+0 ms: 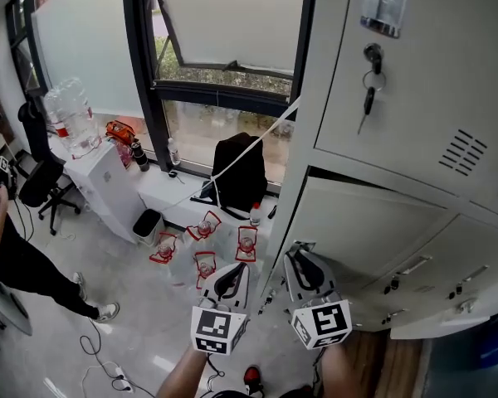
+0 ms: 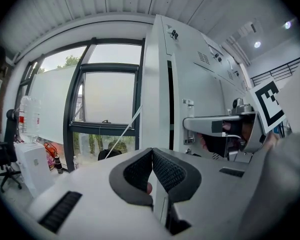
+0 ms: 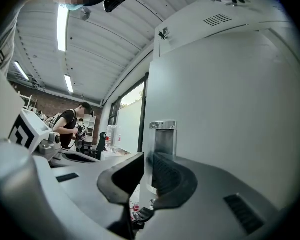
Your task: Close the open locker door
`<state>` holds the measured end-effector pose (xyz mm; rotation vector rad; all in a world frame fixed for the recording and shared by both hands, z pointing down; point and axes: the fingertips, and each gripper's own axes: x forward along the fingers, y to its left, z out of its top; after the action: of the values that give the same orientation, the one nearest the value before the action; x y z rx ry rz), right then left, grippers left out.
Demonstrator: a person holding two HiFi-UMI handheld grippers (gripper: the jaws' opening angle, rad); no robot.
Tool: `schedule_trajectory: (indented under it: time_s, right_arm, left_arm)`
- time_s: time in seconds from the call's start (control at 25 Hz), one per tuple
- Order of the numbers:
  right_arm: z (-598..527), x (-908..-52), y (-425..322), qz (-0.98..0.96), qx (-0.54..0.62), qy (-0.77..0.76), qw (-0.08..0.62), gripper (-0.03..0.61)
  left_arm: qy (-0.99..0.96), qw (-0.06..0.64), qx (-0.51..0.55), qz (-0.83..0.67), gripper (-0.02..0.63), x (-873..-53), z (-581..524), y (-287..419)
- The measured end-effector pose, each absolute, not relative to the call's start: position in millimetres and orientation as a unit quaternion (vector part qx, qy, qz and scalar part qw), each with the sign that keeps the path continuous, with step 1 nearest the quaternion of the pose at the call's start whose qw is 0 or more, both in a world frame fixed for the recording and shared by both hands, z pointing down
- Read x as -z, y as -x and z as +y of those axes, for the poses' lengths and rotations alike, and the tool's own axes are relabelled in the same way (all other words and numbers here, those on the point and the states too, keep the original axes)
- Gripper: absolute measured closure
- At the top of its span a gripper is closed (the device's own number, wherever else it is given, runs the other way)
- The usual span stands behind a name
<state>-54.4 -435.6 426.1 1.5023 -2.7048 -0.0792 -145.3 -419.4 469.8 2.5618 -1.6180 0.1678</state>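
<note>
The open locker door is pale grey and stands out from the locker bank towards me. It fills the right gripper view as a broad panel with a metal latch plate on its free edge. My right gripper is at that edge near the latch, with both pads closed on the thin sheet. The left gripper view shows it from the side against the door. My left gripper hangs just left of the door, its pads touching and holding nothing.
A key hangs in the upper locker's lock. A black backpack leans under the window. Several red-labelled bottles stand on the floor, beside a white cabinet with water jugs. A person and an office chair are at the left.
</note>
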Motion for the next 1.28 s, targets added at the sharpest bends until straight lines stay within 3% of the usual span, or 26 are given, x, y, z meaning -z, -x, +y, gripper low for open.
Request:
schedule_trajectory:
  time_s: [1.28]
  right_arm:
    - [-467, -427, 51, -0.860, 0.009, -0.510, 0.019, 0.518]
  left_arm:
    - [-0.841, 0.055, -0.066, -0.534, 0.591, -473, -445, 144]
